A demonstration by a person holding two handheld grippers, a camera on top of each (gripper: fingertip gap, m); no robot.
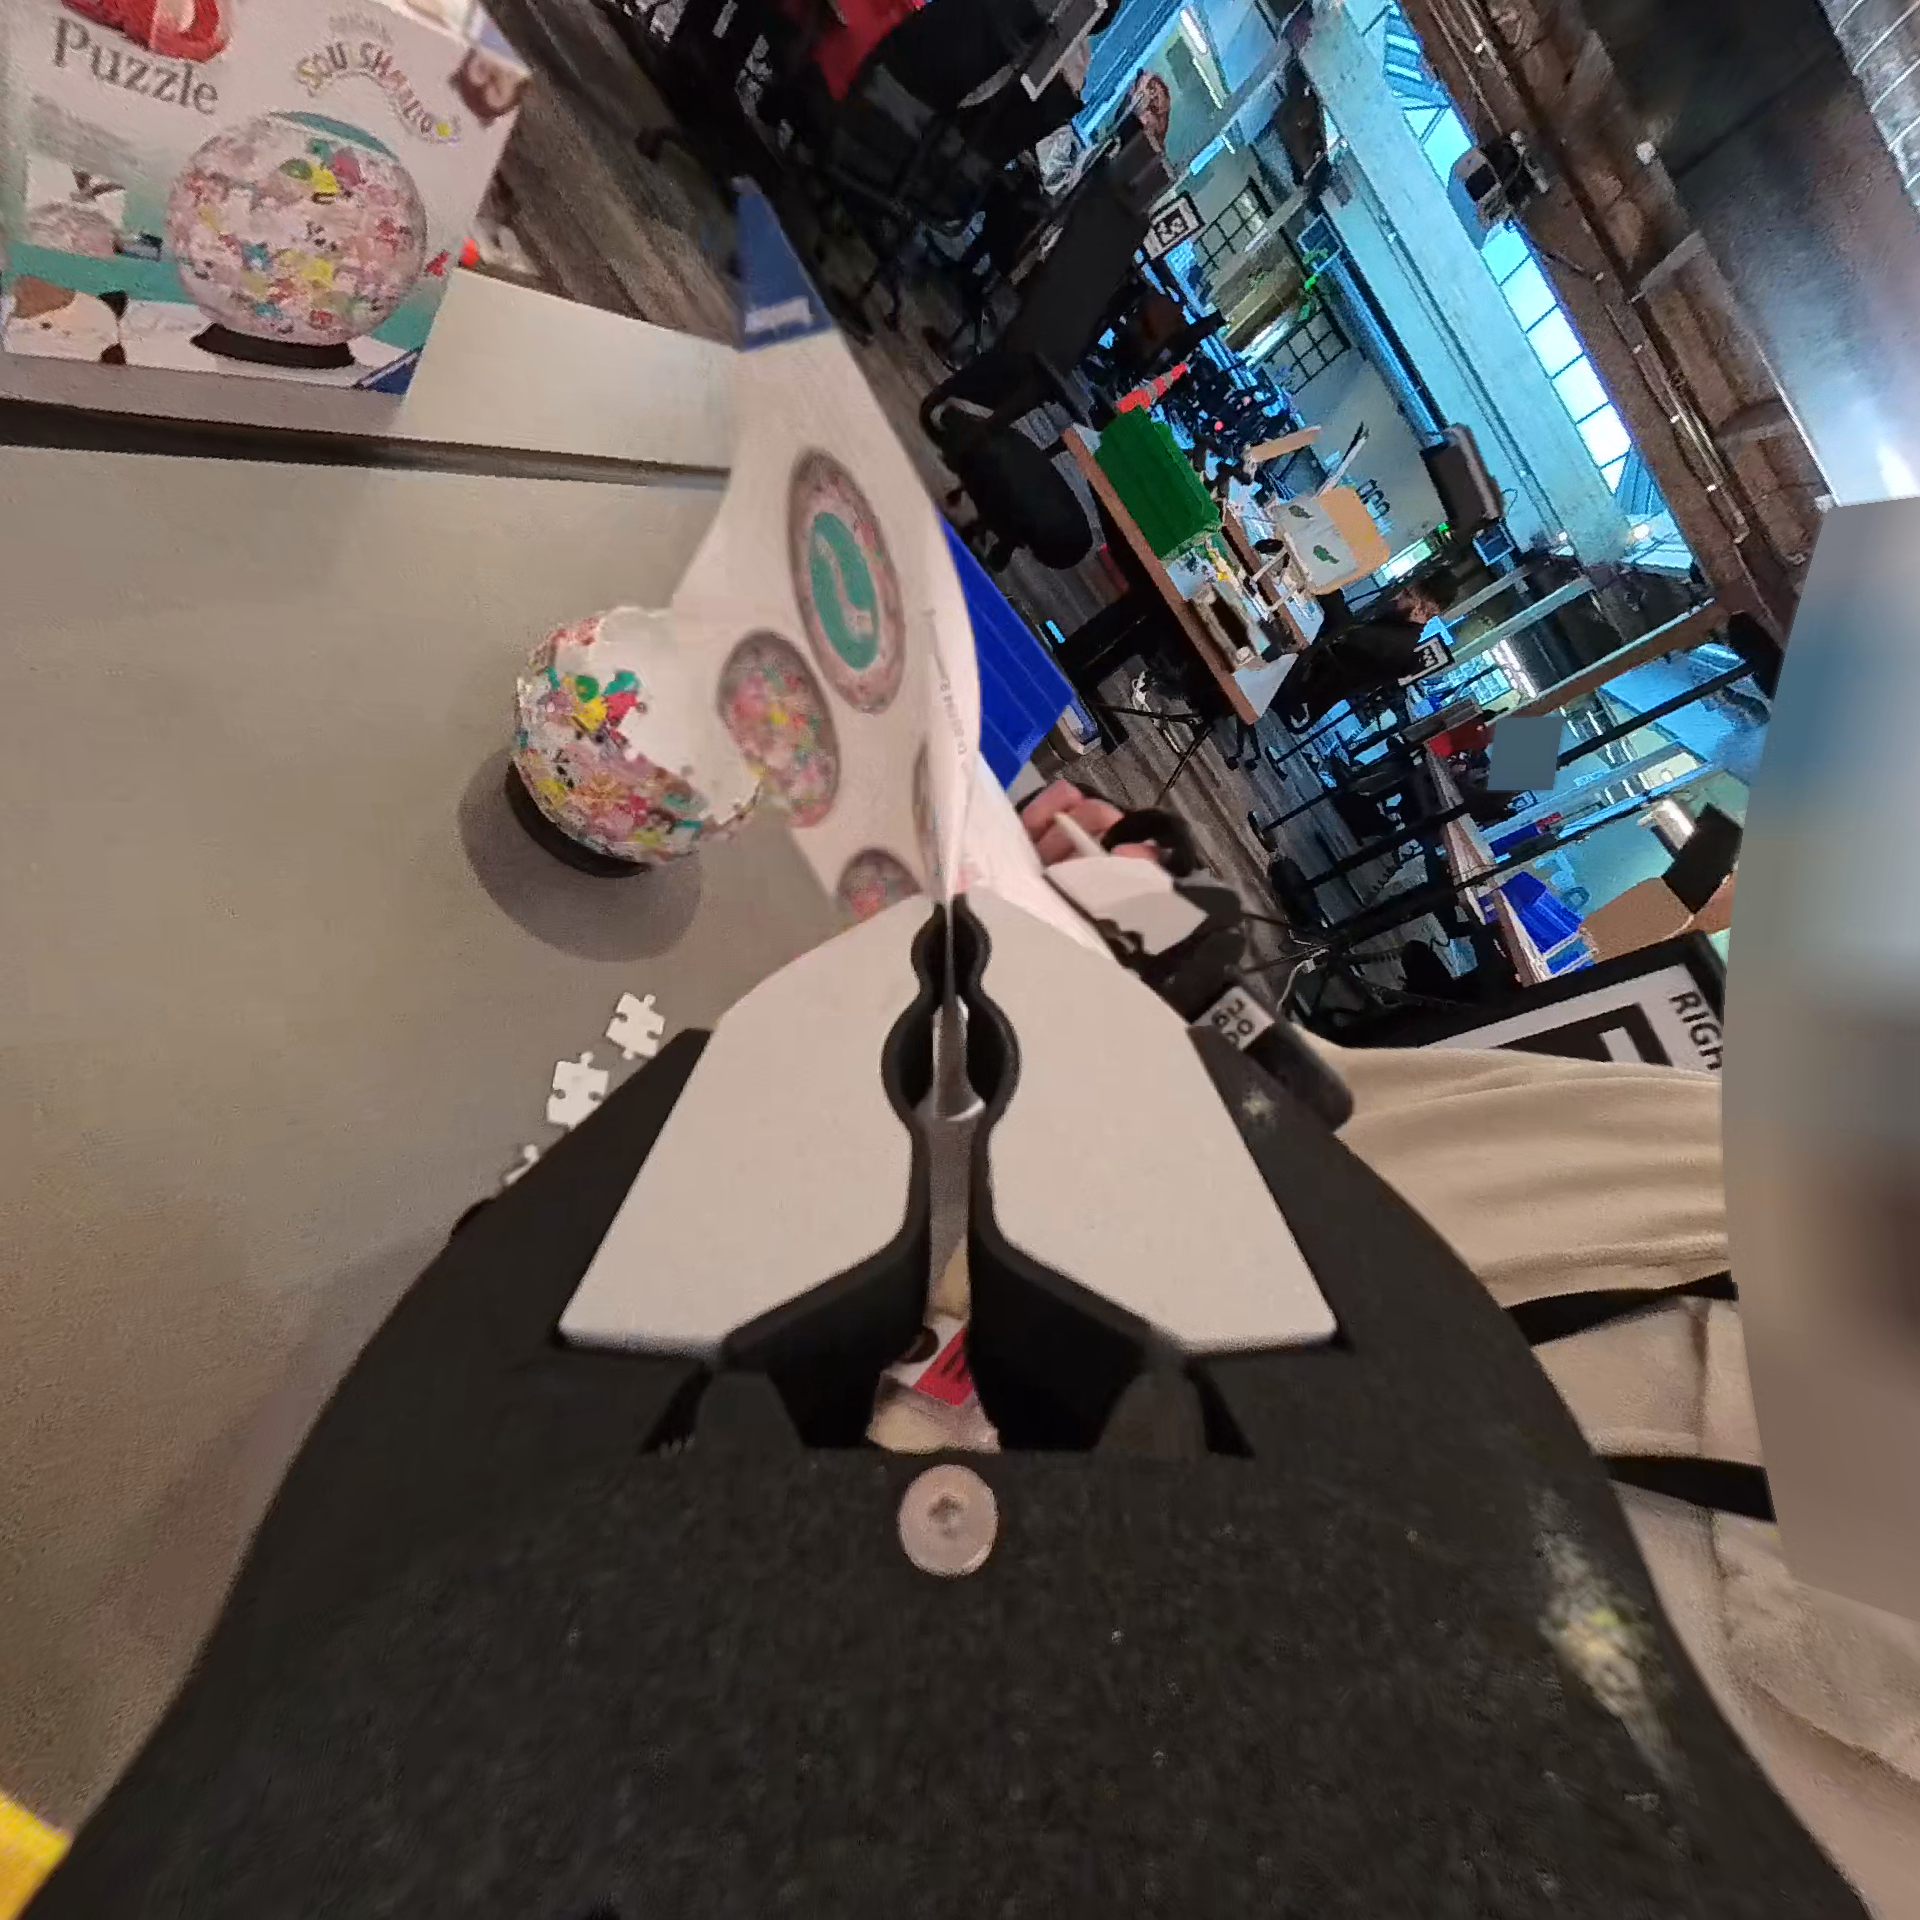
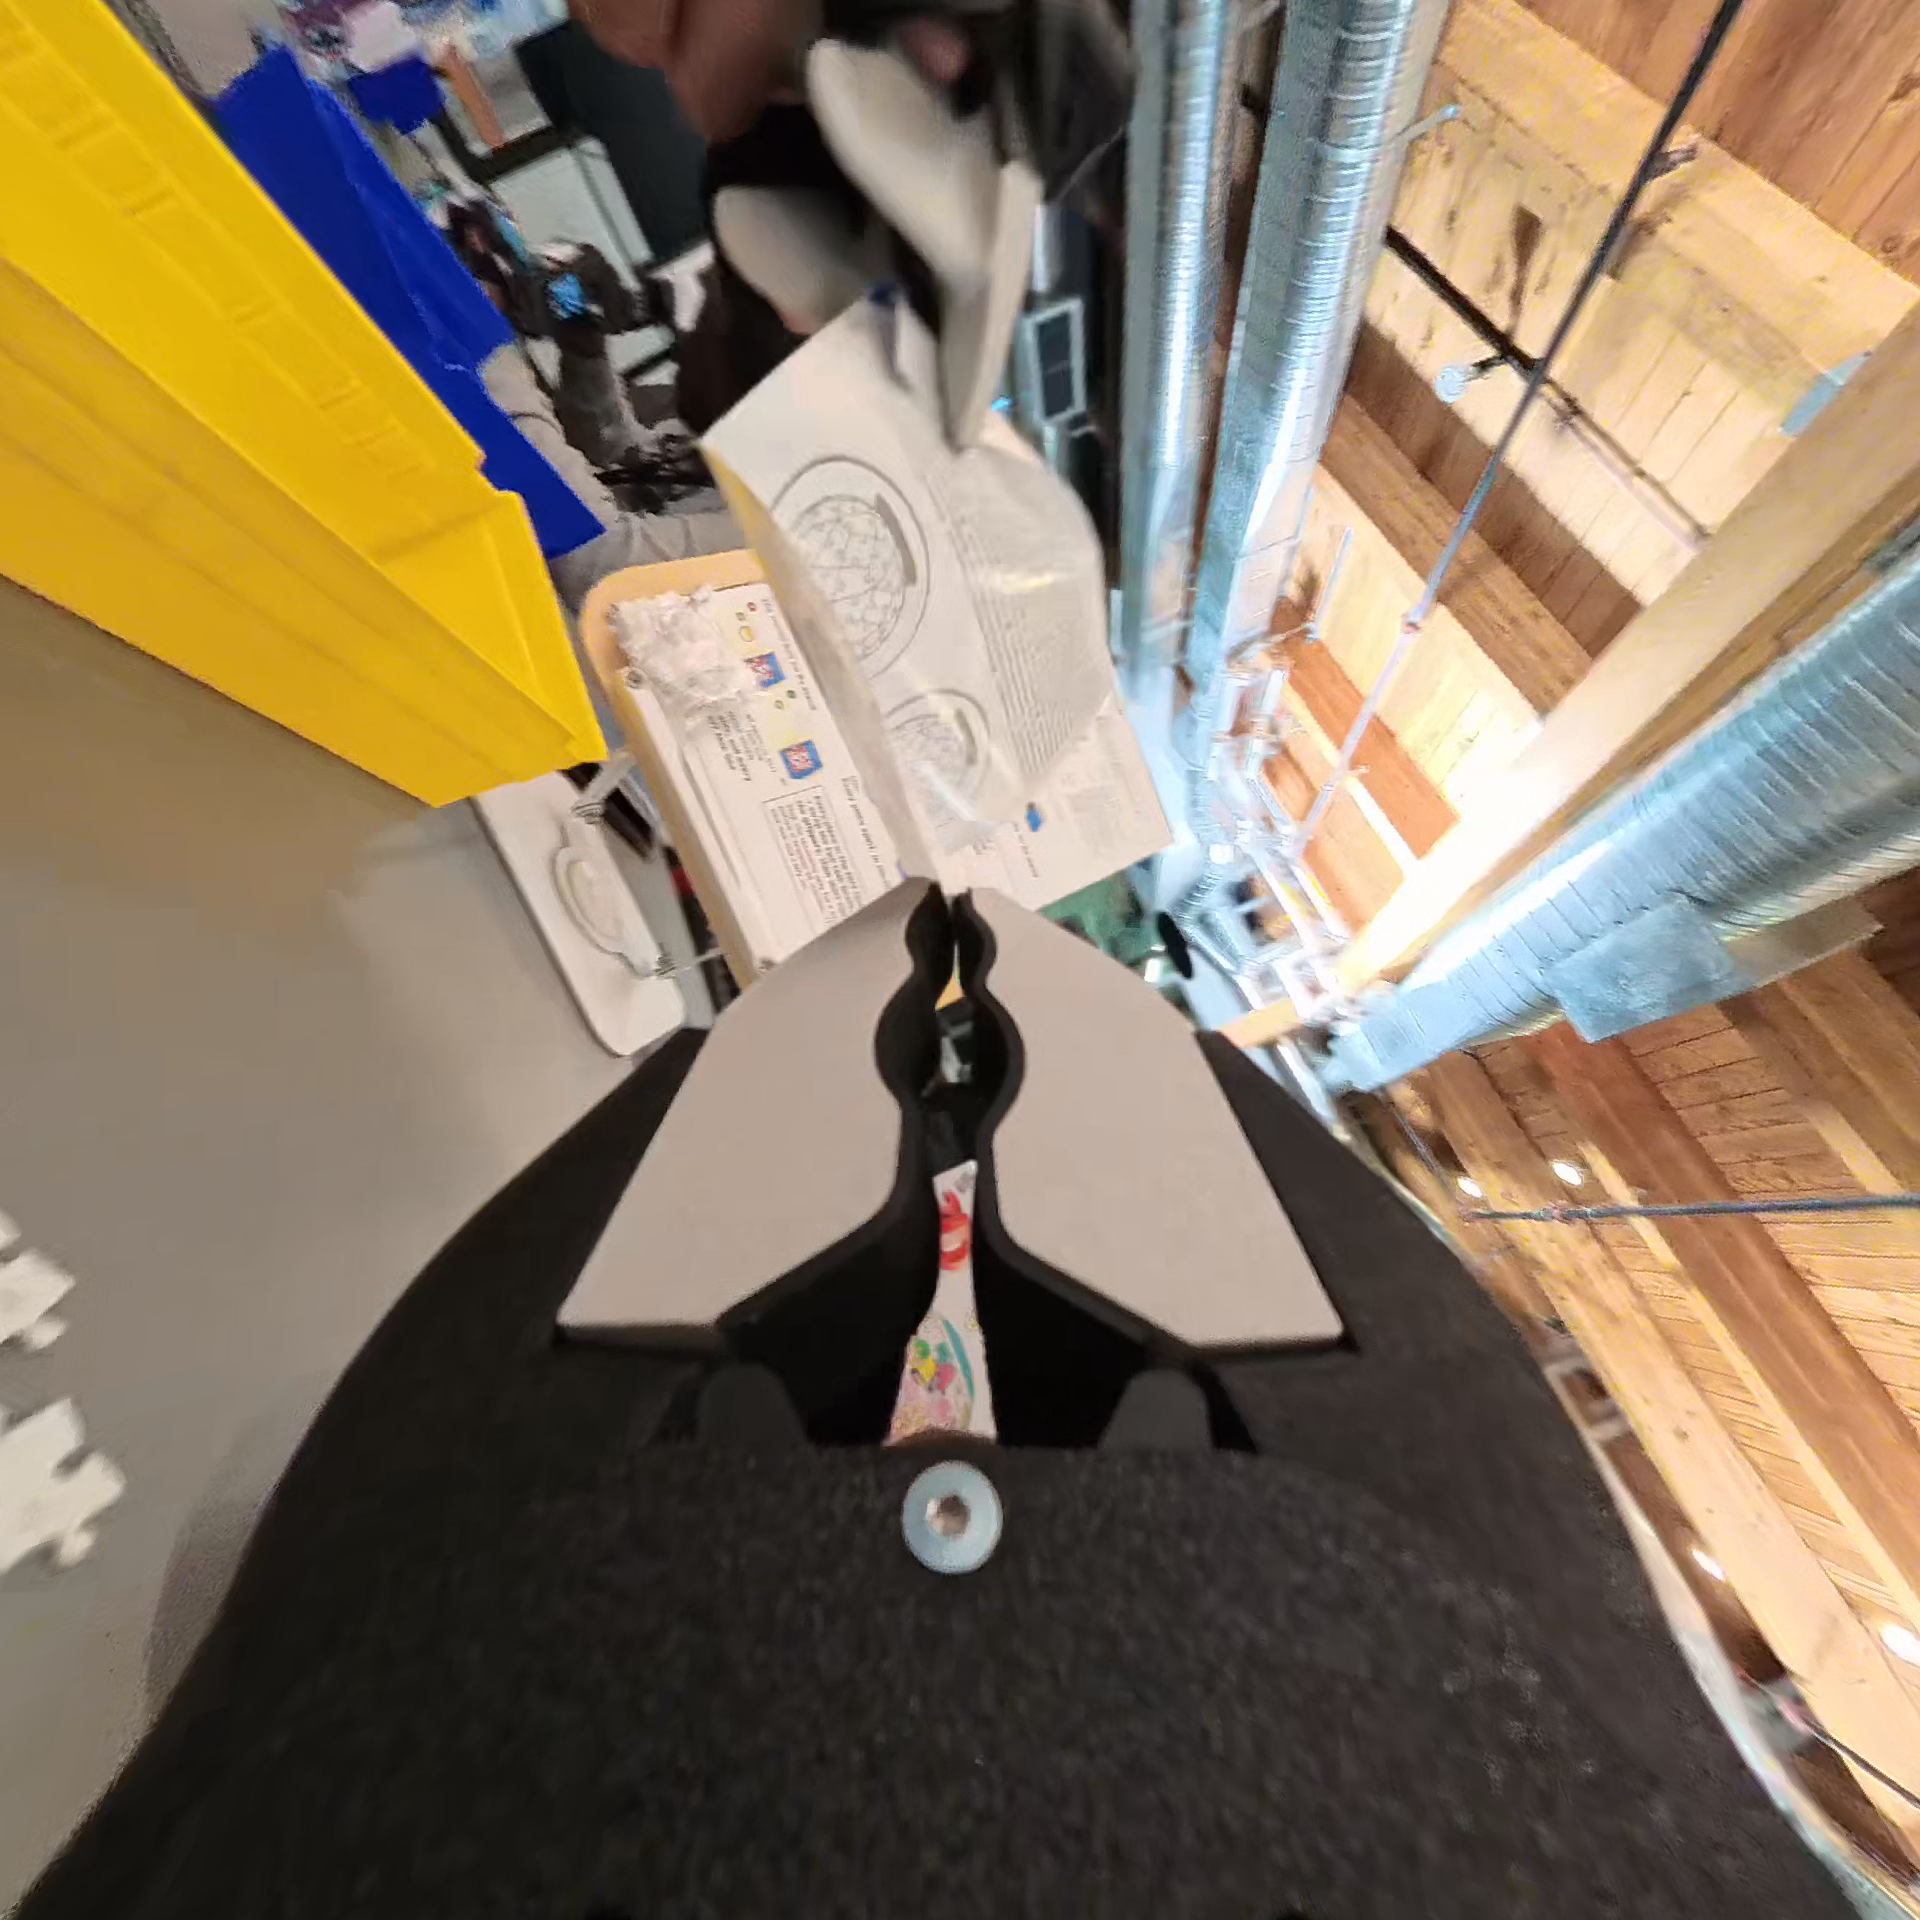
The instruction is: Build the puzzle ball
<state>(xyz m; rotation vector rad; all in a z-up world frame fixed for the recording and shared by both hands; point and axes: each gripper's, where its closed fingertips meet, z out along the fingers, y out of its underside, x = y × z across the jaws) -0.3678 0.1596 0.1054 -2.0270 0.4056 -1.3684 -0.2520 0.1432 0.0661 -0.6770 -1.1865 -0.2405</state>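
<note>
Item: instruction sheet (image 1: 831,613), white, printed with round diagrams, held off the table between both tools. Left gripper (image 1: 948,920): jaws drawn narrow, pinching one edge of the sheet, which runs edge-on down the slot between its fingers. Right gripper (image 2: 951,904): jaws likewise narrow, clamped on the opposite edge of the same sheet (image 2: 935,644); the left gripper (image 2: 966,301) shows at the sheet's far end in the right wrist view. Item: puzzle ball (image 1: 613,738), partly built, an open multicoloured shell seated on a dark round stand (image 1: 566,842), on the grey table (image 1: 260,727), far and to the left of the left gripper's tips, well apart from both tools. Item: loose puzzle pieces (image 1: 603,1060), white side up, on the table near the left gripper's left flank, between that tool and the ball. Item: puzzle box (image 1: 239,187), far left corner. Item: yellow bins (image 2: 260,416), left in the right wrist view. Judgement: both tools are occupied by the sheet; the left gripper lies nearer the pieces and ball, so it would likely free itself first and swing left.
</note>
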